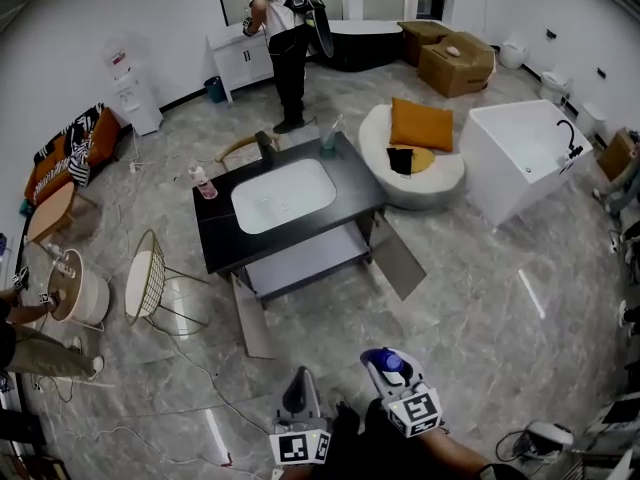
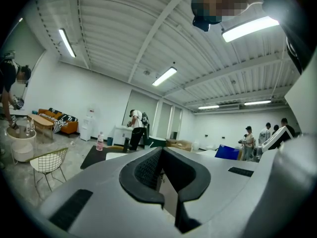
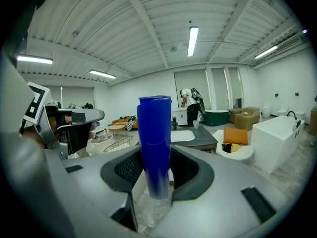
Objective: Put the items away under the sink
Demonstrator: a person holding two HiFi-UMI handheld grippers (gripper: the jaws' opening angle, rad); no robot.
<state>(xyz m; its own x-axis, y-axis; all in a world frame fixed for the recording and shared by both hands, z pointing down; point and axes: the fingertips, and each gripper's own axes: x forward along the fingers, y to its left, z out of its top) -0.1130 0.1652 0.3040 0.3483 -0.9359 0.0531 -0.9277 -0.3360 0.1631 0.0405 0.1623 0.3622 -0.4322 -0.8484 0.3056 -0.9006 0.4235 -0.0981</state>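
— Where is the blue bottle (image 3: 155, 143)?
— It stands up straight in the right gripper (image 3: 156, 171). The fingers (image 3: 128, 168) squeeze its lower part from both sides. Its top sticks up high above them.
— And the left gripper (image 2: 161, 168)?
— Its fingers (image 2: 144, 173) are apart, with nothing between them.
— Is the bottle near the sink (image 1: 283, 196)?
— No, it is well apart from it, across the floor (image 1: 480, 308). The doors (image 1: 398, 258) under the black worktop (image 1: 350, 173) hang open. A pink bottle (image 1: 203, 182) stands at the worktop's left edge.
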